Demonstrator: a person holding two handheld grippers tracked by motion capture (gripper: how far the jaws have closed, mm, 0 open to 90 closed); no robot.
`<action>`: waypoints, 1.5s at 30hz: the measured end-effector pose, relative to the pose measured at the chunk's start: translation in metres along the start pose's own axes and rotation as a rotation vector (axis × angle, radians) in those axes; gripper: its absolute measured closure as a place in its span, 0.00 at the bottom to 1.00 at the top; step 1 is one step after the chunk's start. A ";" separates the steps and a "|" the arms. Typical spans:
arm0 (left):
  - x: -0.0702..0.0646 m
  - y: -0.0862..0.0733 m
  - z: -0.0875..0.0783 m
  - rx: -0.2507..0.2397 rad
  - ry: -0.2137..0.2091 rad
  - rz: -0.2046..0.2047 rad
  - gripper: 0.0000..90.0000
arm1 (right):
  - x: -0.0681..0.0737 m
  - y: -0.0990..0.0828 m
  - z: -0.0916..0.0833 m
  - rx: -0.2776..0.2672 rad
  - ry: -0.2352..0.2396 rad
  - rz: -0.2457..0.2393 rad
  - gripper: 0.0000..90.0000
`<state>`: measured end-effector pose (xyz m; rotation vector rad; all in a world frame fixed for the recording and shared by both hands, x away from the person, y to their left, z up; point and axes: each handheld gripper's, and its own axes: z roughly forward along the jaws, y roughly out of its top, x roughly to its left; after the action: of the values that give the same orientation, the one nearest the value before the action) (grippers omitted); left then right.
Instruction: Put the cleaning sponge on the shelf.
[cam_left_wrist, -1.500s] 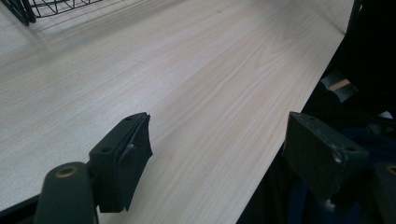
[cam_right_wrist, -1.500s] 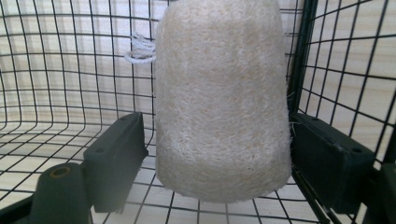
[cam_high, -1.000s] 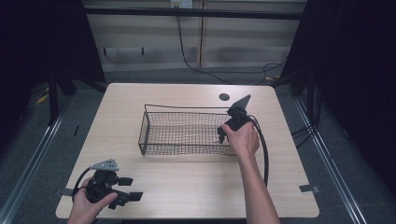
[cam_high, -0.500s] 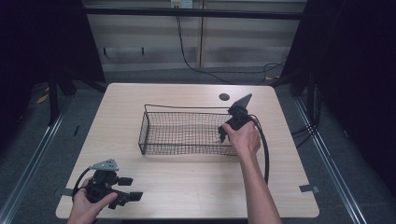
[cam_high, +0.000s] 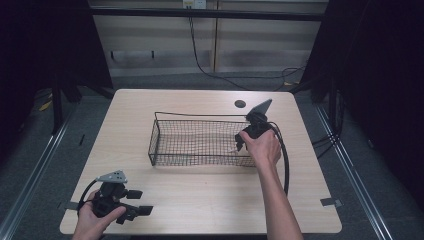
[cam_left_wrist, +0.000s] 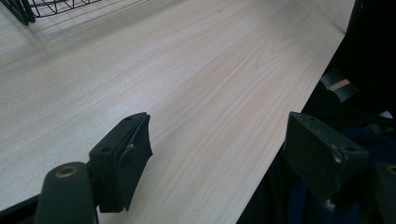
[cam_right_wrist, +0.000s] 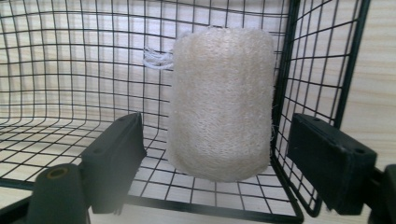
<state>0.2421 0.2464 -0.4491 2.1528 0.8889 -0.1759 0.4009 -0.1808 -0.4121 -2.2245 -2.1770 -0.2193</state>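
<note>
A pale, rough loofah sponge (cam_right_wrist: 220, 102) with a loose white thread lies in the corner of a black wire basket (cam_right_wrist: 70, 70). My right gripper (cam_right_wrist: 215, 140) hangs over it, open; its jaws stand wide to either side of the sponge without touching it. In the high view the right gripper (cam_high: 245, 140) is at the right end of the basket (cam_high: 200, 116), held by a hand. My left gripper (cam_high: 135, 202) rests low at the table's front left, open with nothing between its fingers. In its own view the left gripper (cam_left_wrist: 217, 140) spans bare wood at the table's edge.
The light wooden table (cam_high: 200, 200) has a dark round hole (cam_high: 240, 104) behind the basket. A cable (cam_high: 285, 160) loops from the right gripper along the forearm. A corner of the basket (cam_left_wrist: 28, 7) shows far off in the left gripper view.
</note>
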 end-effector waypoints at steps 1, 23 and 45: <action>0.000 0.000 0.000 0.000 0.002 0.001 0.25 | 0.000 0.000 0.000 0.004 0.006 -0.003 0.21; 0.000 0.000 0.001 -0.001 -0.001 -0.001 0.25 | -0.007 -0.016 -0.023 -0.079 0.080 -0.151 0.23; 0.000 0.000 0.002 0.005 0.002 0.000 0.25 | -0.006 -0.047 -0.038 -0.119 0.170 -0.295 0.27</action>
<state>0.2424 0.2455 -0.4508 2.1578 0.8906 -0.1764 0.3511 -0.1898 -0.3788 -1.8456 -2.4422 -0.5346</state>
